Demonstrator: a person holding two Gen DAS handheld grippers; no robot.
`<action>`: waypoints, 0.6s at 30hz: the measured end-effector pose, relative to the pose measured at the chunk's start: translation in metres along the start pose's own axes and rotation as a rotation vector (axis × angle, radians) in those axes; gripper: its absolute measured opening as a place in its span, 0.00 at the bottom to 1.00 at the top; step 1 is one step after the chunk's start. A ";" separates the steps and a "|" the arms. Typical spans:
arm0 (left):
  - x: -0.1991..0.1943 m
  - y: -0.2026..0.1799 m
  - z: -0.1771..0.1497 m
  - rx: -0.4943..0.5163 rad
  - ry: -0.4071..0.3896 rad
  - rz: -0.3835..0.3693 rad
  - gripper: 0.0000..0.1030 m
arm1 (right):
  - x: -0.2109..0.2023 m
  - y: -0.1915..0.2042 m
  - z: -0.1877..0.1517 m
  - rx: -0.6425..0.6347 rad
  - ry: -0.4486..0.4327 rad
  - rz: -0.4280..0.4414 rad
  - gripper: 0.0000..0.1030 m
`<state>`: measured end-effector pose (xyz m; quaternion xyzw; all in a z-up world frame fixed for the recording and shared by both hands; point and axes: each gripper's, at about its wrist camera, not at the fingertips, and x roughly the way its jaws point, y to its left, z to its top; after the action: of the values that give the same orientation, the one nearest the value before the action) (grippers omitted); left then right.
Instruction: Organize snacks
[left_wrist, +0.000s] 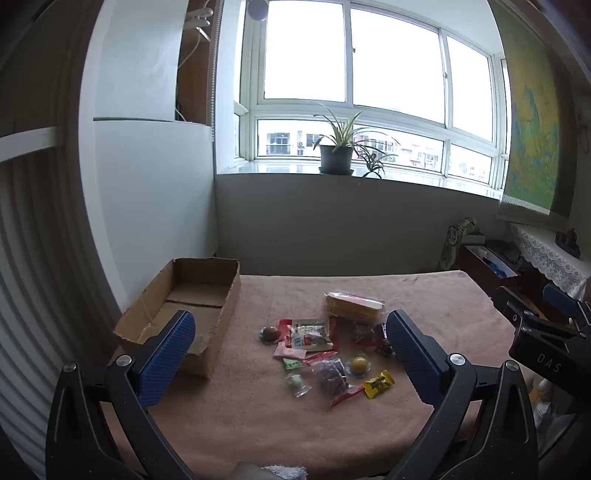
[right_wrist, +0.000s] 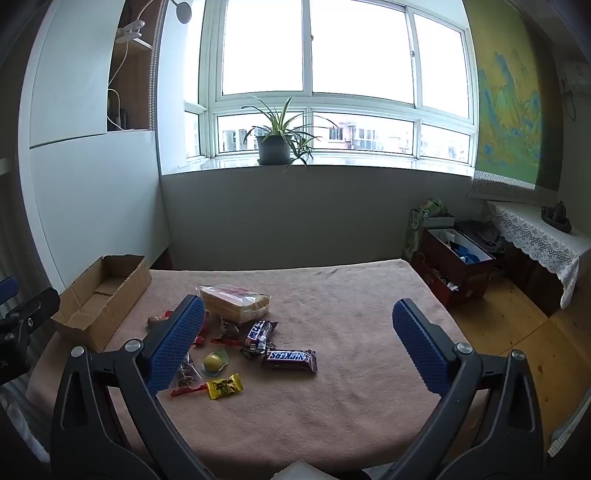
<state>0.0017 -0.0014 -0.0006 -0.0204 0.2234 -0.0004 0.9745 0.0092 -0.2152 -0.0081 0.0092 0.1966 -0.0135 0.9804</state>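
A pile of wrapped snacks lies mid-table on a pink cloth (left_wrist: 258, 417): a sandwich pack (left_wrist: 351, 306) (right_wrist: 236, 301), a red-and-white packet (left_wrist: 308, 334), a yellow candy (left_wrist: 378, 384) (right_wrist: 224, 386), a yellow ball sweet (right_wrist: 213, 362), a Snickers bar (right_wrist: 290, 360). An empty cardboard box (left_wrist: 181, 310) (right_wrist: 99, 295) stands at the left. My left gripper (left_wrist: 291, 354) is open above the pile. My right gripper (right_wrist: 299, 350) is open and empty, right of the pile; it also shows in the left wrist view (left_wrist: 546, 325).
A grey wall and a windowsill with a potted plant (right_wrist: 273, 147) stand behind the table. A red-brown crate (right_wrist: 454, 266) and a lace-covered shelf (right_wrist: 535, 236) stand on the right, over wooden floor. A white cabinet (left_wrist: 147, 192) stands at the left.
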 end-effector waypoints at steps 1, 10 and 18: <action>0.001 0.000 0.000 0.005 0.002 -0.006 0.99 | 0.000 0.000 0.000 -0.007 0.003 -0.006 1.00; 0.004 -0.002 -0.001 0.015 -0.003 0.004 0.99 | 0.000 0.003 0.001 -0.020 0.003 -0.014 1.00; -0.001 -0.006 -0.002 0.029 -0.013 0.004 0.99 | -0.001 0.002 0.002 -0.021 -0.001 -0.013 1.00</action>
<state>-0.0002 -0.0071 -0.0017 -0.0058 0.2169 -0.0016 0.9762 0.0091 -0.2130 -0.0060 -0.0022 0.1964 -0.0179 0.9804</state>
